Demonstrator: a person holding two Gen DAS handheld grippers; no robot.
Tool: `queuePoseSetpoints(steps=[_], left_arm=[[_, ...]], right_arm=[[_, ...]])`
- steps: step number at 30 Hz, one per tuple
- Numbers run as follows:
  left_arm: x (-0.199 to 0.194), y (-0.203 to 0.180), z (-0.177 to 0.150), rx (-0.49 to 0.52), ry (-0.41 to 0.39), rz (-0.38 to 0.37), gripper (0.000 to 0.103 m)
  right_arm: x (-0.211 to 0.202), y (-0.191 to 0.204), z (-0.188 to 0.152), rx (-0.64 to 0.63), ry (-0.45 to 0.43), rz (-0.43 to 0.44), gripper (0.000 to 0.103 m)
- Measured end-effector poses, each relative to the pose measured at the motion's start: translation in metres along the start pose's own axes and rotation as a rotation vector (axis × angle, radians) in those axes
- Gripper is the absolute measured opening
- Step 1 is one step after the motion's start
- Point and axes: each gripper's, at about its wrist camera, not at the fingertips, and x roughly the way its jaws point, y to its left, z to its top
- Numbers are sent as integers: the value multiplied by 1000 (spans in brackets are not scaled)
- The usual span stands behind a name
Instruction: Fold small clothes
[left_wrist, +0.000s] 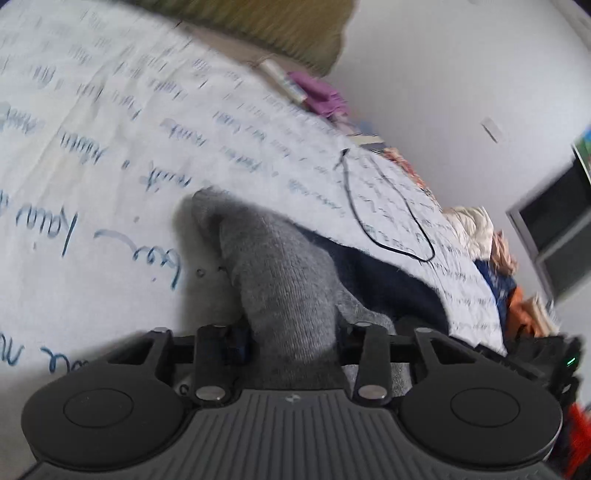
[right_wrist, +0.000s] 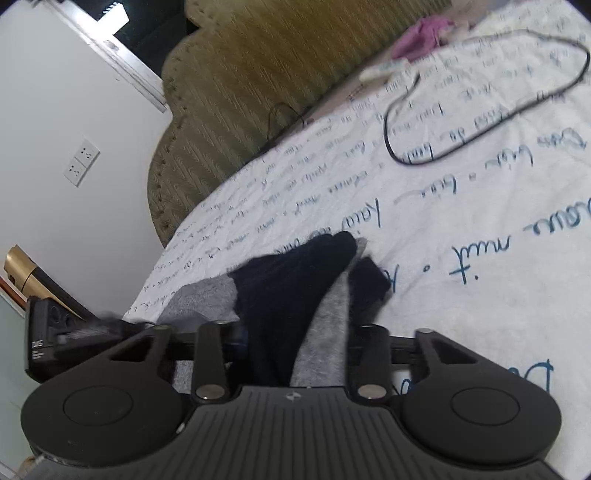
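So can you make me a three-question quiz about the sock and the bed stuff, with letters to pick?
1. Where does the black cable lie?
A. on the bedsheet
B. on the floor
C. on the headboard

2. What colours is the sock?
A. red and white
B. grey and dark navy
C. all yellow

3. What is the left gripper doing?
A. hanging bare
B. gripping the cable
C. gripping the sock

Answers: 1 A, the cable loops over the white bedsheet with blue writing. 2 B, grey and dark navy patches show in both views. 3 C, grey sock fabric sits squeezed between its jaws.
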Motion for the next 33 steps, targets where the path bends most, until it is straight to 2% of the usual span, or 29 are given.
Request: queuePoseSetpoints(steps=[3, 5, 7, 8, 9, 10, 12, 14, 18, 22, 25, 26, 28, 31, 32, 33], left_arm=[[-9, -27, 0, 175, -68, 13, 34], [-5, -38, 2, 257, -78, 65, 37], [7, -42, 5, 272, -20, 163, 41], [8, -43, 3, 264, 0, 200, 46], [3, -43, -1, 265, -3, 199, 55], [-5, -44, -7, 277, -12, 190, 60], [-27, -48, -22, 308, -29, 202, 77], [-48, -52, -42, 336, -42, 201, 82], [-83, -59, -87, 395, -37, 193, 82], [-110, -68, -127, 478, -77, 230, 84], [-118, -74, -150, 560, -75, 263, 85], [-117, -76, -155, 588, -66, 269, 89], [-114, -79, -162, 619, -78, 317, 90], [-114, -83, -170, 677, -130, 372, 90], [-116, -83, -171, 681, -154, 384, 90], [-117, -83, -169, 671, -170, 401, 90]], right_arm=[[-20, 18, 2, -102, -80, 20, 32], [-26, 26, 7, -152, -119, -9, 32], [-20, 23, 12, -137, -102, -93, 40], [-15, 18, 13, -101, -71, -139, 54], [-13, 12, 12, -61, -43, -187, 60], [-18, 7, 9, -24, -35, -204, 60], [-38, 4, 0, 26, -54, -164, 59], [-60, 4, -12, 58, -46, -153, 59], [-104, 7, -45, 138, -23, -126, 59], [-144, 21, -80, 149, -57, -85, 59], [-151, 32, -98, 123, -48, -71, 59], [-148, 37, -101, 106, -47, -77, 59], [-142, 43, -105, 88, -44, -114, 57], [-134, 51, -110, 43, -54, -204, 35], [-132, 50, -112, 51, -56, -218, 21], [-130, 47, -114, 73, -58, -222, 16]])
